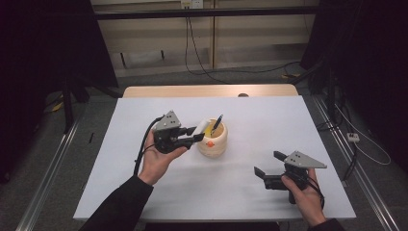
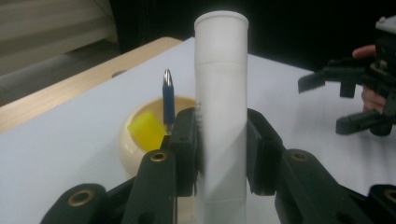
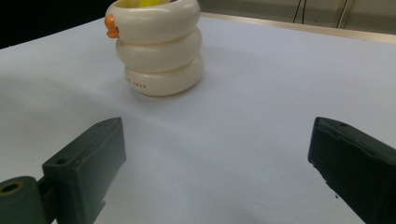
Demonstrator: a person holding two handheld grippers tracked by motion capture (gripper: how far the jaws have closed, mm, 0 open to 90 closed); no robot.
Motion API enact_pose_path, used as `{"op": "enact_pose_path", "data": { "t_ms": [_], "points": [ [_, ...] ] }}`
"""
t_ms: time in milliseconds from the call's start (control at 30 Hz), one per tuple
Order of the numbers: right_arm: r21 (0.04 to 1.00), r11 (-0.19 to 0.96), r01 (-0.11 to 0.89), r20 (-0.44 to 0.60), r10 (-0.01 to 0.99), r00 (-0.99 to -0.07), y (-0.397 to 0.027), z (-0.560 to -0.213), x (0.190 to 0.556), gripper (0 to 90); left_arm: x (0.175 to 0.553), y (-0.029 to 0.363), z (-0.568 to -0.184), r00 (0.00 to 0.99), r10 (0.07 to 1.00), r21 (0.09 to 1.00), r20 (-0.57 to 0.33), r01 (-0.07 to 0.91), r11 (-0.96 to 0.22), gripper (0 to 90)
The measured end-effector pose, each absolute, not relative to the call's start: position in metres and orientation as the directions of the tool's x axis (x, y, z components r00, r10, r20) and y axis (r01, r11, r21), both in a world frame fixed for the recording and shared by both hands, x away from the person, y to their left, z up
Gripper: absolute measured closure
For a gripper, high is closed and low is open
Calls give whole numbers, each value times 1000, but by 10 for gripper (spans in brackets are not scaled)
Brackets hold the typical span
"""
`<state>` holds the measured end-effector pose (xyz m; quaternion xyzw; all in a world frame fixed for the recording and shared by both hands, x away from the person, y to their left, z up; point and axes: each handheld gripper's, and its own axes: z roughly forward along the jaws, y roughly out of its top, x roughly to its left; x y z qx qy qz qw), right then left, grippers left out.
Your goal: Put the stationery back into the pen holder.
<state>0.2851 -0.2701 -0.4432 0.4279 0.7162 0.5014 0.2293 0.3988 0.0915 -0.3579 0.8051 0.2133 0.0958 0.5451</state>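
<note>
White counter (image 1: 250, 192), dark room behind. Left tool (image 1: 196, 134) clamps a white tube (image 2: 221, 116), long axis upright, just beside the cup (image 1: 213, 140) rim and above it; cup holds a pen (image 2: 168, 100). Right tool (image 1: 268, 163) open, empty, well apart.

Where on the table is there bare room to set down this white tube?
Bare: the table right of the cream holder, and the front strip between both hands. Crowded: around the holder, where the left gripper holds the white tube; the right gripper takes the front-right corner.
</note>
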Motion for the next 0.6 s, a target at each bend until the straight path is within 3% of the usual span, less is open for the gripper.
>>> {"op": "enact_pose_path", "data": {
  "t_ms": [433,600],
  "points": [
    [921,119,372,97,853,-513,-277,-443,281,43,416,64,-356,881,456,941,-125,251,-228,686],
    [921,113,372,99,857,-505,-278,-444,280,43,414,56,-349,885,455,949,-100,222,-223,687]
  ]
}}
